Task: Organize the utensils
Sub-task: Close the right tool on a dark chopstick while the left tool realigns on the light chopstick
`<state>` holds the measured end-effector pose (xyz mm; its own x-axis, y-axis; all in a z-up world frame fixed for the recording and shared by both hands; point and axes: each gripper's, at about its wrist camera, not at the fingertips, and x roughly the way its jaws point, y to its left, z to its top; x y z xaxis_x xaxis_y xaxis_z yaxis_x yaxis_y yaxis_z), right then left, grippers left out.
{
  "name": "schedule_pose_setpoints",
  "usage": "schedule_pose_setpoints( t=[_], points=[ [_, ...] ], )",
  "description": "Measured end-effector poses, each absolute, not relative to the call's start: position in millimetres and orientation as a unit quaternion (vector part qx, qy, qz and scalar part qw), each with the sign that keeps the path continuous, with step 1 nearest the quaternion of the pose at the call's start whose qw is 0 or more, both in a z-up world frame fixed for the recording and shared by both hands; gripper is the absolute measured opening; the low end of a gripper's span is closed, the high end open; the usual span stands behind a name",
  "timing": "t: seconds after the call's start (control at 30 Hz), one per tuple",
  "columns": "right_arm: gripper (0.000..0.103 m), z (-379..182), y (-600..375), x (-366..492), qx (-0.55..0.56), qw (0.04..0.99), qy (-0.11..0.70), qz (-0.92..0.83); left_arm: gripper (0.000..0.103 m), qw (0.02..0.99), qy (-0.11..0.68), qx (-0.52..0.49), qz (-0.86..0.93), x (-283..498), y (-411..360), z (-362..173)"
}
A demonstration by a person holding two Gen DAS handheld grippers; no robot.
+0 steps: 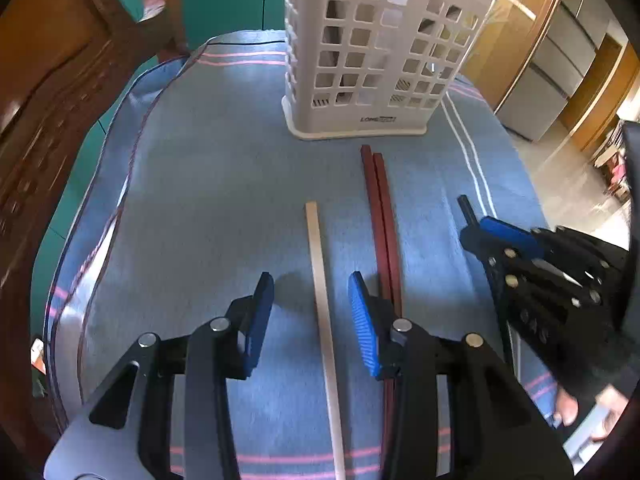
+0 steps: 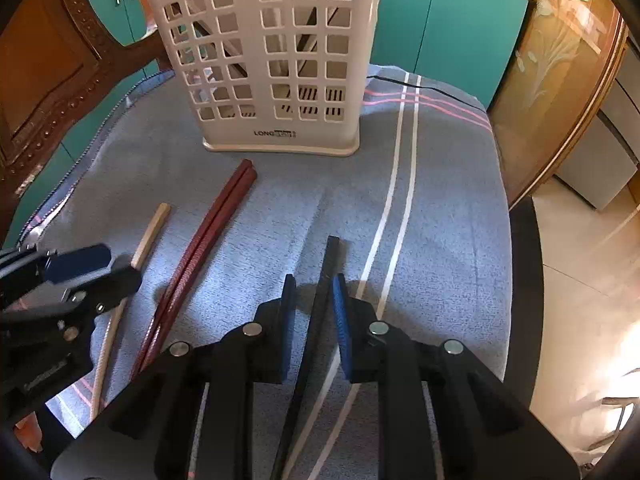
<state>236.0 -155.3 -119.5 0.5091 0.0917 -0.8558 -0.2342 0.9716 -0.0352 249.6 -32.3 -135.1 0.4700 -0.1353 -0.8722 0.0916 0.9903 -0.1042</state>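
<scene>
A white slotted utensil basket [image 1: 376, 52] stands upright at the far side of the blue cloth [image 1: 208, 184]; it also shows in the right wrist view [image 2: 276, 68], with sticks leaning inside. A pale wooden chopstick [image 1: 322, 300] lies between the open jaws of my left gripper [image 1: 312, 300], touching neither pad. A pair of red-brown chopsticks [image 1: 382, 216] lies just right of it. My right gripper [image 2: 314, 300] is partly closed around a black chopstick [image 2: 326, 276], with a gap on the left side. The pale chopstick [image 2: 148, 236] and the red pair [image 2: 208, 236] lie to its left.
A carved wooden chair back [image 1: 60, 92] stands at the left edge of the cloth. Teal cabinet doors [image 2: 448, 32] are behind the basket. A wooden glass-front cabinet [image 2: 560, 80] and tiled floor [image 2: 580, 260] lie to the right past the table edge.
</scene>
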Motion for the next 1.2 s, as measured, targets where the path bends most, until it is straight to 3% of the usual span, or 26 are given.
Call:
schedule_pose_setpoints(
  t=[0.37,0.57,0.7,1.2],
  points=[
    [0.022,-126.1,-152.0,239.5,-0.076,0.862,0.494,0.08,0.042,0.865,0.498,0.024,-0.06,258.5,-39.3,-143.8],
    [0.033,-128.6,-156.1,241.6,-0.076,0.863,0.494,0.07,0.046,0.863,0.501,0.029,-0.062,262.2,-42.0,-145.1],
    [0.033,-129.5,-156.7,242.8,-0.079,0.864,0.493,0.068,0.051,0.863,0.501,0.027,-0.061,261.1,-38.0,-144.7],
    [0.033,-129.1,-154.6,241.3,-0.077,0.864,0.494,0.066,0.051,0.856,0.512,0.031,-0.06,264.5,-39.3,-144.1]
  ],
)
